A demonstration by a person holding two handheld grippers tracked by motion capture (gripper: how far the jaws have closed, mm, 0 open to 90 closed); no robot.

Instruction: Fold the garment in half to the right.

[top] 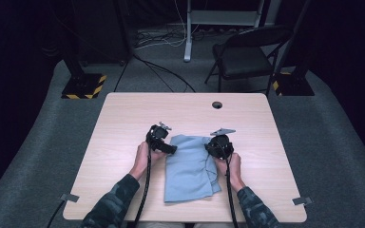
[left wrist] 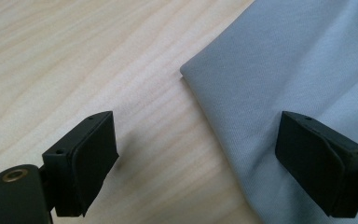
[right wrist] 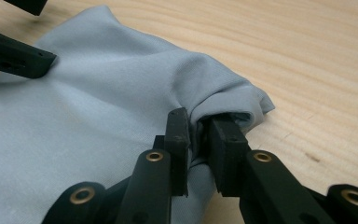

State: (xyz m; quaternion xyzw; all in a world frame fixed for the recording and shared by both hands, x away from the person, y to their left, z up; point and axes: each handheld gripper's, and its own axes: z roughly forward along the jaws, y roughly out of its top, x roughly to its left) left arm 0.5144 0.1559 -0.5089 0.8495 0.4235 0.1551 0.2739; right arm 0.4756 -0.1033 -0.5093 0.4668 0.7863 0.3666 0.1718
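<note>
Grey-blue cloth (top: 190, 168) lying mid-table, toward the near edge, folded into a rough rectangle with long side running near to far. Left edge and near edge fairly straight and flat; right side bunched and rucked, one flap overlapping near the right near corner.

Right claw (right wrist: 198, 147) at far right corner of cloth, jaws pinched together on a gathered fold of fabric, cloth visibly squeezed between the pads and lifted into a ridge above the table (top: 123, 123).

Left claw (left wrist: 196, 158) at far left corner, jaws standing wide apart, nothing gripped. One jaw over bare wood, the other over the cloth, the folded corner lying between them, pads not pressing on it.

Judged progress: folding under way, at least one fold apparently laid, since cloth shows doubled layers. Not finished: right side untidy, far edge uneven. Left to do, by the look of it: close left claw on its corner, then carry both far corners toward the near edge or smooth out the bunching.

Nothing else on the table besides a cable hole (top: 217, 105) at far edge.
</note>
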